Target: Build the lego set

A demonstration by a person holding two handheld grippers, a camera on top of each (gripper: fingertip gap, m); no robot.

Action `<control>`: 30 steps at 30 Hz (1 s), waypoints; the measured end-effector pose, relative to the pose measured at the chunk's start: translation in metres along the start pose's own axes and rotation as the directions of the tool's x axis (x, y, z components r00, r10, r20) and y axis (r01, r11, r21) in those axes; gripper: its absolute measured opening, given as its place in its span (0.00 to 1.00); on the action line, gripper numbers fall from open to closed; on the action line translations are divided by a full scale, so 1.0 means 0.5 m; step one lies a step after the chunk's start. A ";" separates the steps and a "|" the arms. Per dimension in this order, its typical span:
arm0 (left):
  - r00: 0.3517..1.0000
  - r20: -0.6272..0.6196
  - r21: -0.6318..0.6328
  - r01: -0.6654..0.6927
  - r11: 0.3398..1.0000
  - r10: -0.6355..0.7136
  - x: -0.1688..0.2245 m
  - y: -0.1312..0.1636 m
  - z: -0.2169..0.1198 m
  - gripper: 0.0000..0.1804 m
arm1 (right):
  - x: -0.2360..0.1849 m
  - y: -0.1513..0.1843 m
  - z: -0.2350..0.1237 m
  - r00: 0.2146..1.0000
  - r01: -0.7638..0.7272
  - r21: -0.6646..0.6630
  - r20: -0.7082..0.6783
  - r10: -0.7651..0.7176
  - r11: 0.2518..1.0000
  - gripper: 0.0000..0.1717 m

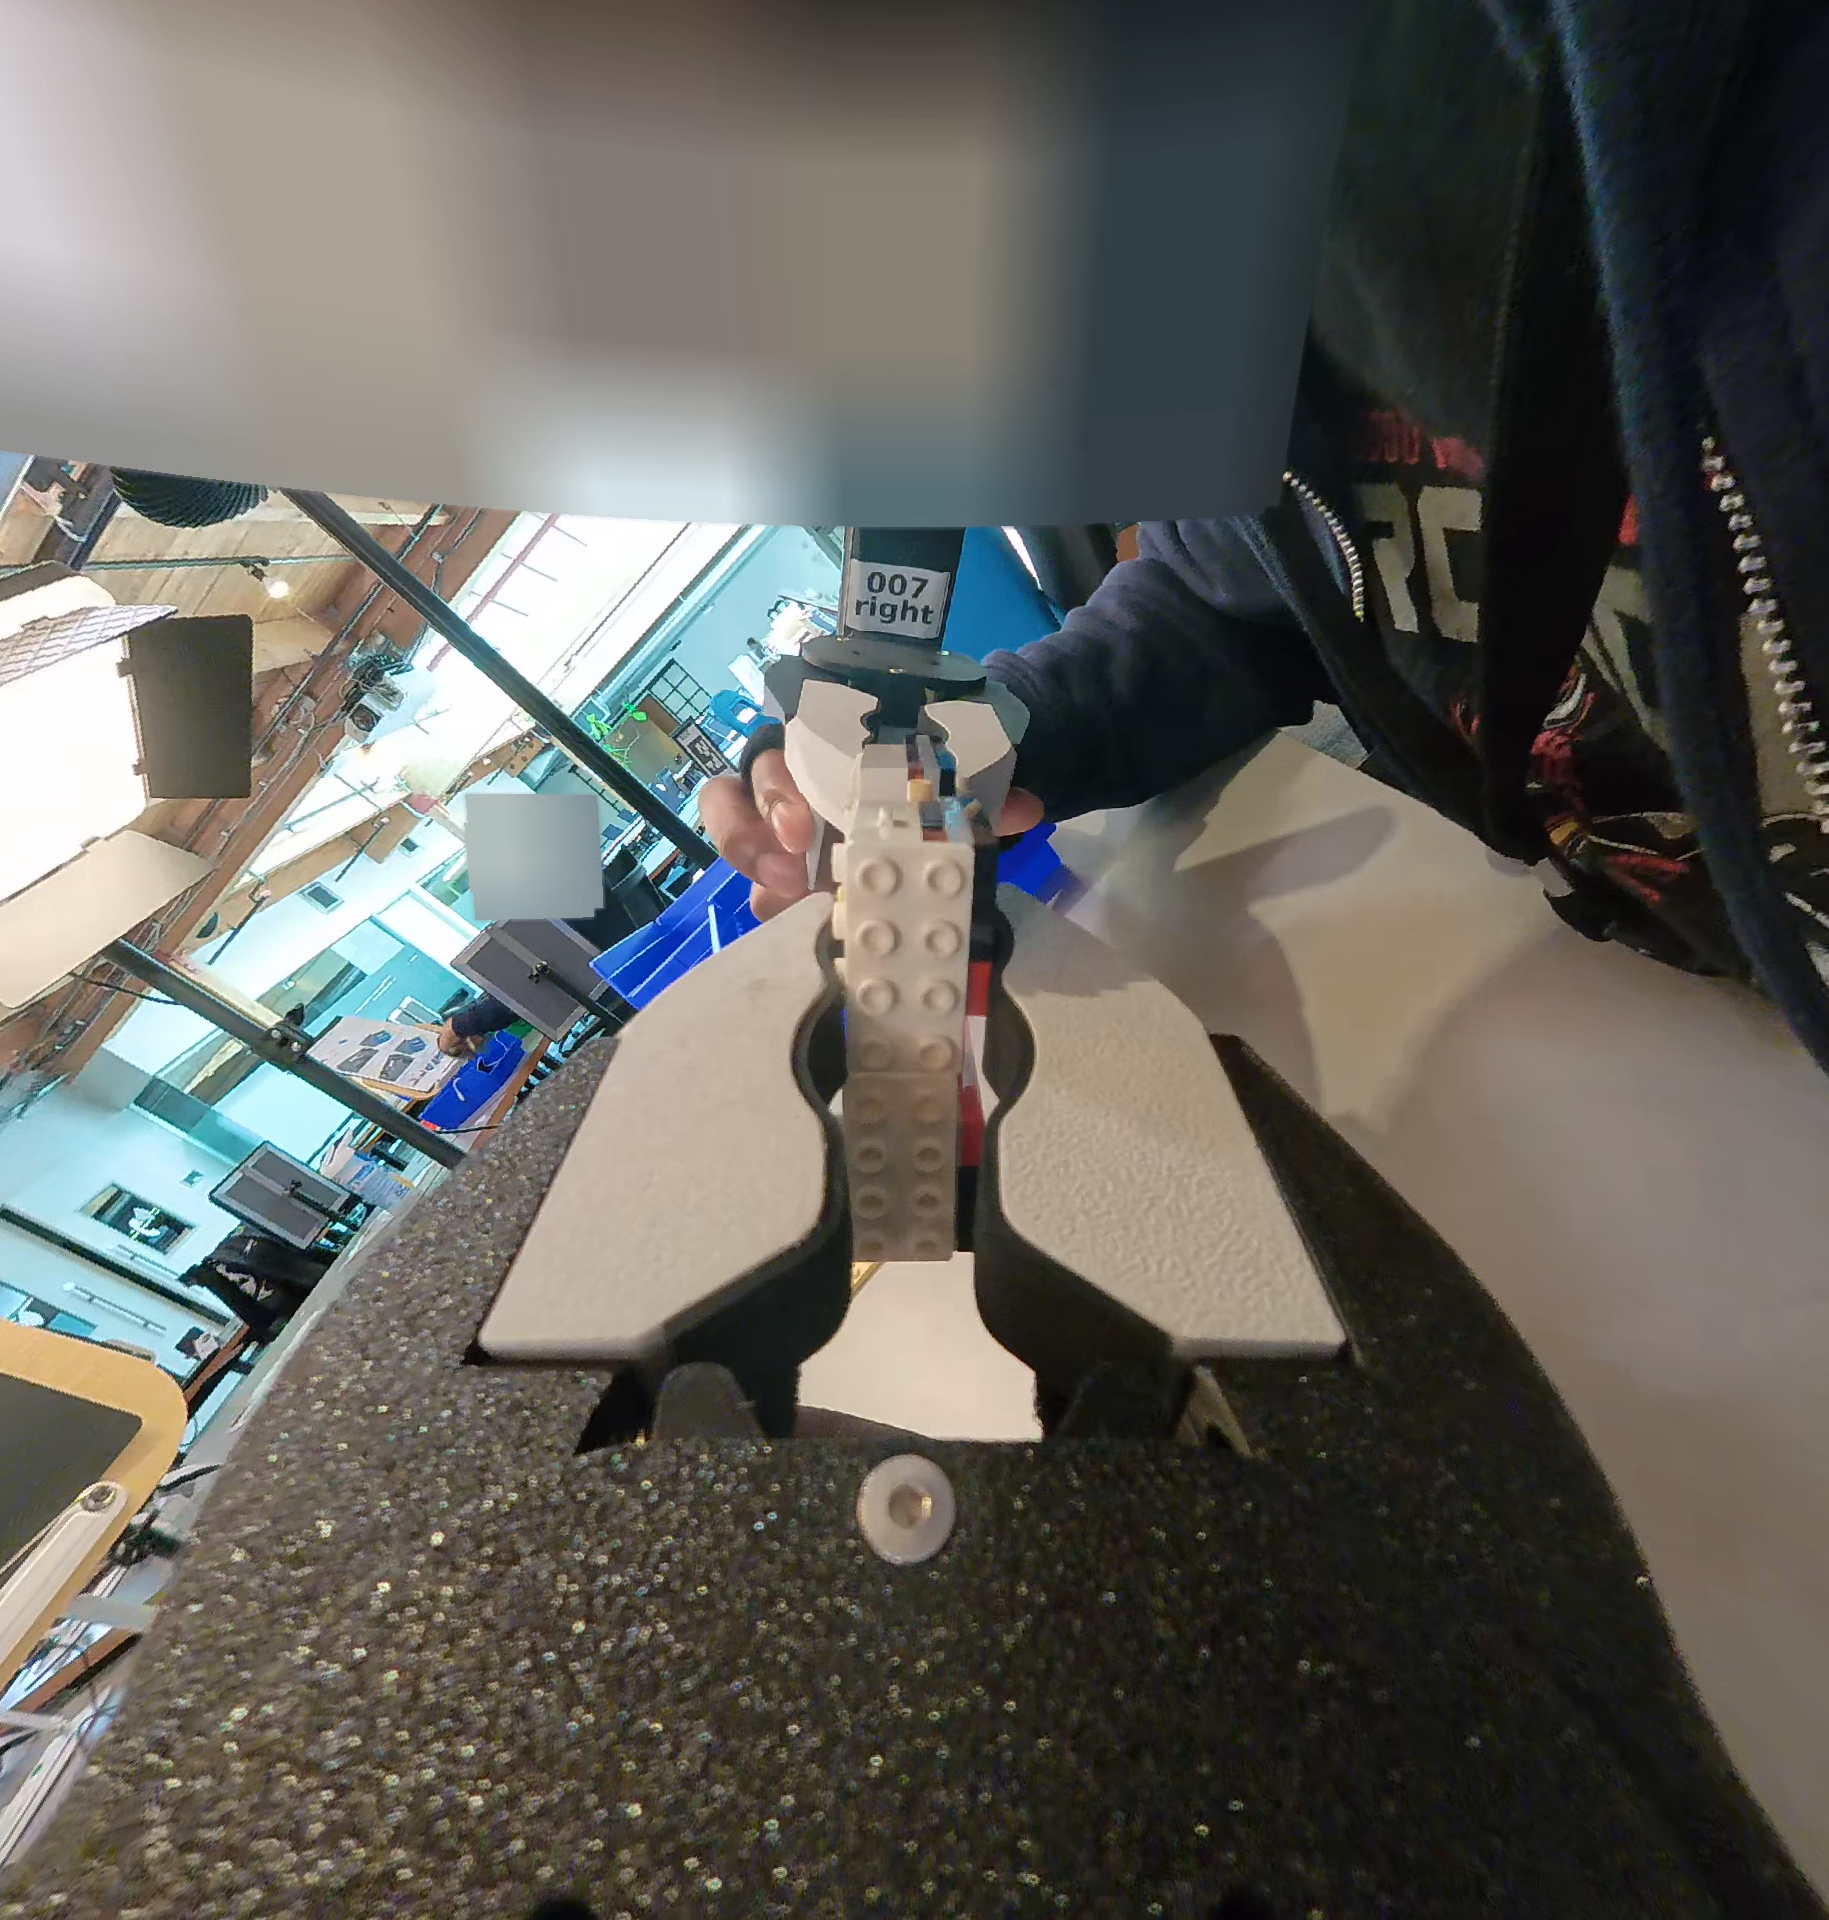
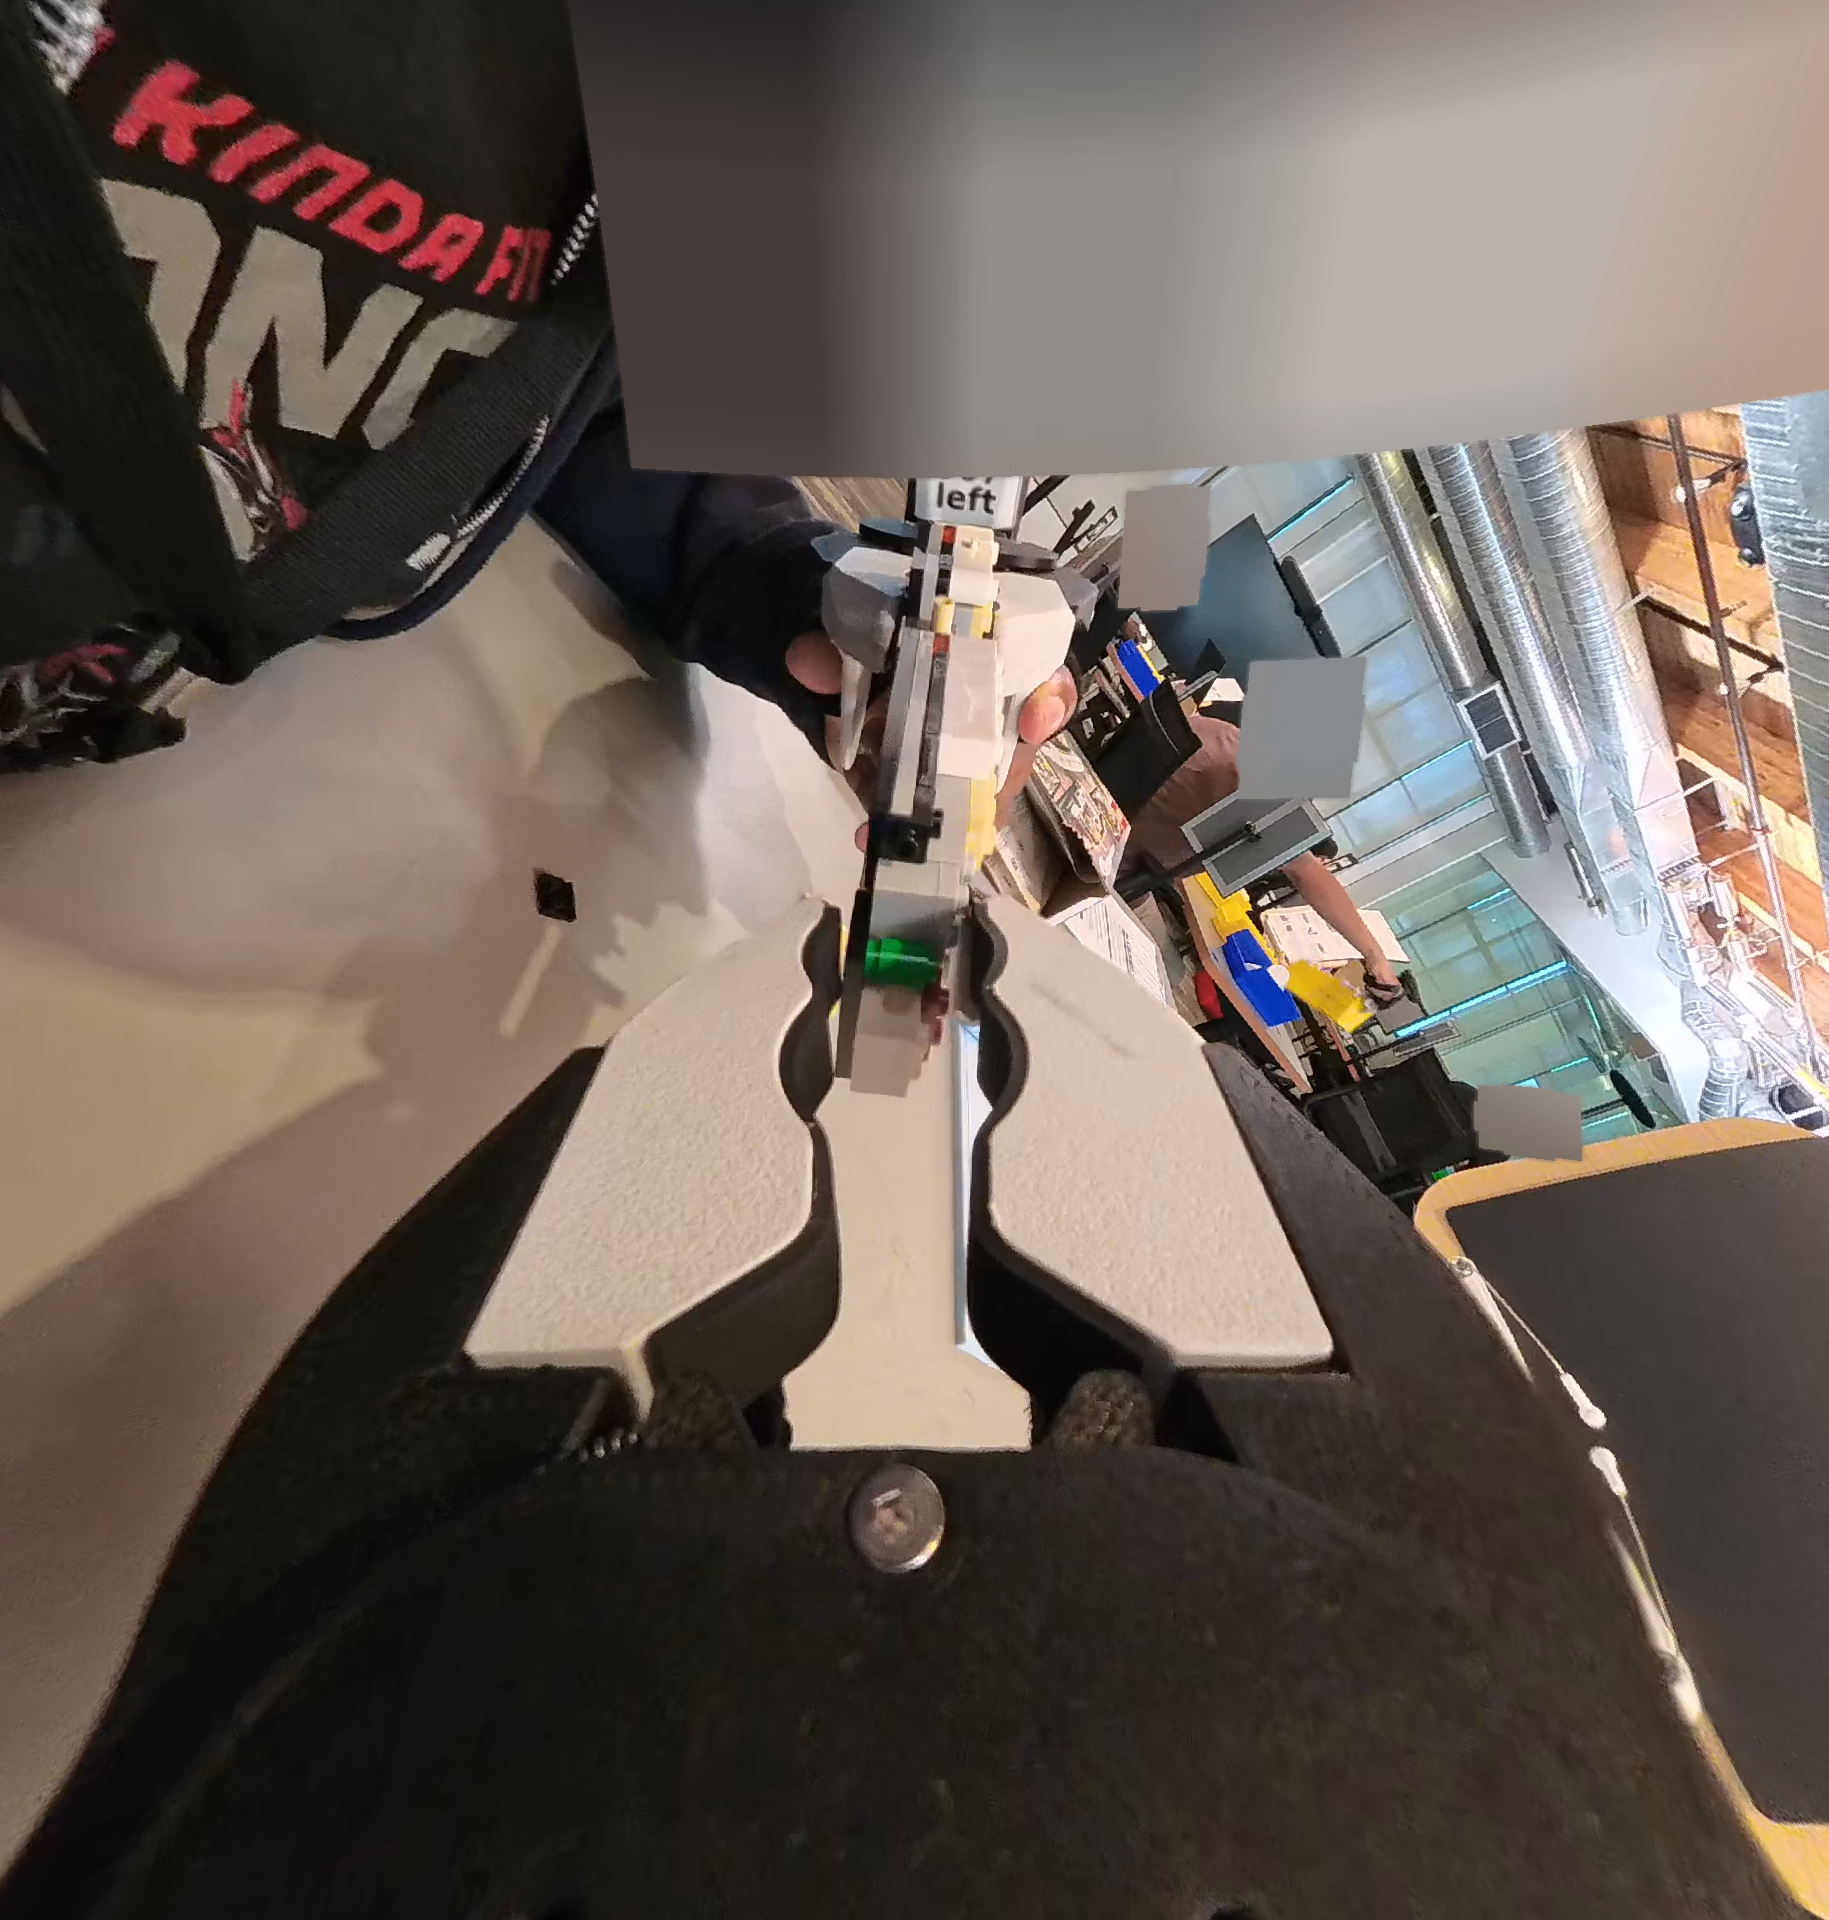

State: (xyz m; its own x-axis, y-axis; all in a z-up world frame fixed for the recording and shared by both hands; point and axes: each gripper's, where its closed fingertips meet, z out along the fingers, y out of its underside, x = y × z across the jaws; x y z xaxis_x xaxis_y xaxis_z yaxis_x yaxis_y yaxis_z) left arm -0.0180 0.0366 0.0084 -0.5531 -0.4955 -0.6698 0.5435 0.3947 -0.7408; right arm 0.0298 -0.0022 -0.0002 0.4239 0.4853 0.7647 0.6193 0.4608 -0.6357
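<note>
A long brick model hangs in the air between my two grippers, one at each end. In the left wrist view its white studded face lies between my left gripper's pads, which press on its sides. My right gripper clamps the far end. In the right wrist view my right gripper is shut on the grey end of the model, where a green piece sits between the pads. The model's white, grey and yellow part runs away to my left gripper, which grips it.
A white table lies below, with a small black piece on it. A person in a dark hooded jacket stands close, with a hand on each gripper. Blue bins and a lamp panel are in the background. The grippers' ends are close to 7 cm from one another.
</note>
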 end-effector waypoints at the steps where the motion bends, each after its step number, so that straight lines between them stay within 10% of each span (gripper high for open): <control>1: 1.000 -0.001 0.002 0.003 1.000 -0.003 0.000 0.000 0.000 0.12 | -0.001 0.000 0.000 1.000 0.000 0.000 0.003 0.000 1.000 0.13; 30: 0.999 0.006 0.010 0.039 0.999 -0.039 -0.005 0.000 -0.004 0.12 | 0.008 0.008 0.000 1.000 0.003 -0.011 -0.026 -0.003 1.000 0.15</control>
State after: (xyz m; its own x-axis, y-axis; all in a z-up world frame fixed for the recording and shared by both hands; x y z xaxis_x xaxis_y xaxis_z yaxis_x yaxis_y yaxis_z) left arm -0.0177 0.0392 0.0099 -0.5704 -0.5152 -0.6398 0.5277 0.3670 -0.7660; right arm 0.0341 0.0014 0.0002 0.4391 0.4646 0.7690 0.6279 0.4535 -0.6325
